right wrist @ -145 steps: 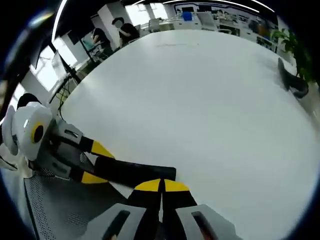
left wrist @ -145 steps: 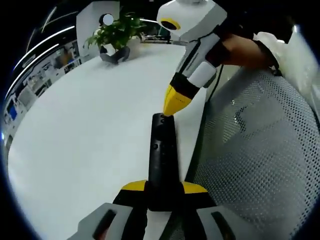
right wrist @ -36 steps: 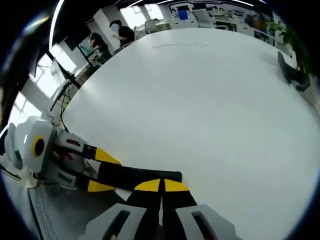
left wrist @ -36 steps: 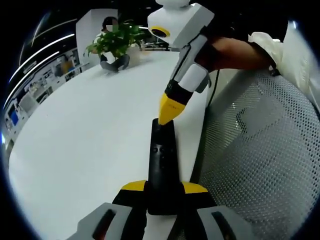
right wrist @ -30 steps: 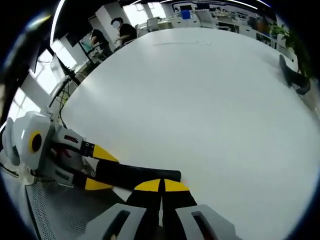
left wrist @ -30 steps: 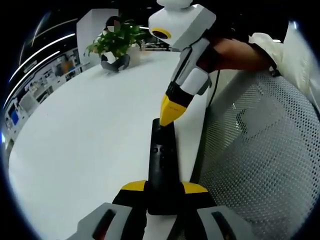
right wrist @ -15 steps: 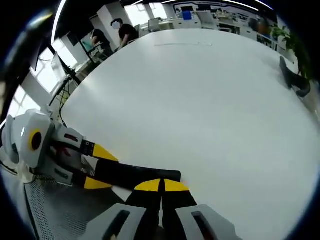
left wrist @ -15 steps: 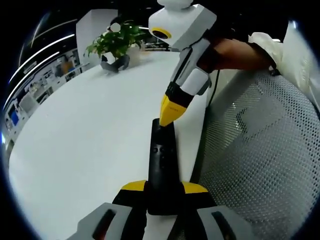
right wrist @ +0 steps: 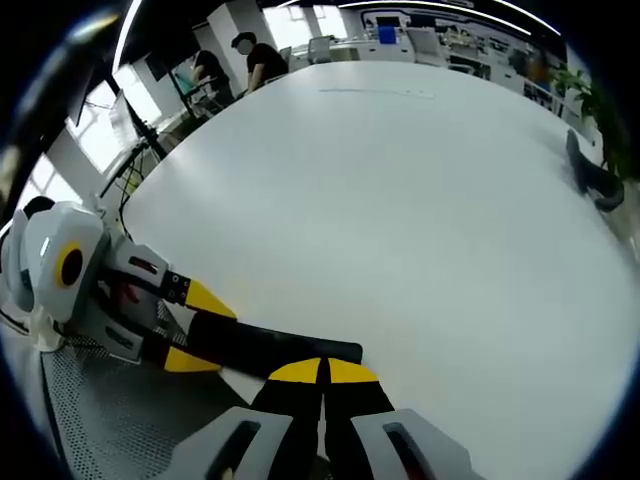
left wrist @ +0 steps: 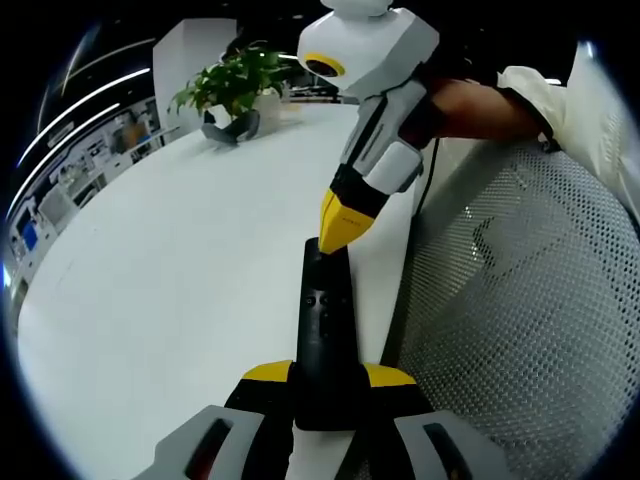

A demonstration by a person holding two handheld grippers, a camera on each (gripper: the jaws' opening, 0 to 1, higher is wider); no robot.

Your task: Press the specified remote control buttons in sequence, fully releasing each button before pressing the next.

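One slim black remote control point(left wrist: 326, 335), small buttons along its face, lies at the white tabletop point(left wrist: 180, 260) edge, pinched by the left gripper point(left wrist: 327, 378) fingers. Right gripper point(left wrist: 338, 232) fingers, pressed together, touch its far end. A potted plant point(left wrist: 232, 85) stands well beyond the remote.

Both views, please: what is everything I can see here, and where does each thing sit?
remote control: one, black, long, near the table's edge, its near end held in the left claw.
table: one, white, broad and rounded.
potted plant: one, green leaves in a dark pot, at the table's far side.
mesh chair surface: one, grey, perforated, beside the table edge.
people: two at least, dark clothes, beyond the table's far end.
sleeve: one, white, on the arm behind the right claw.
left claw: yellow and black, shut on the remote control.
right claw: yellow-tipped, shut, tip at the remote's far end.
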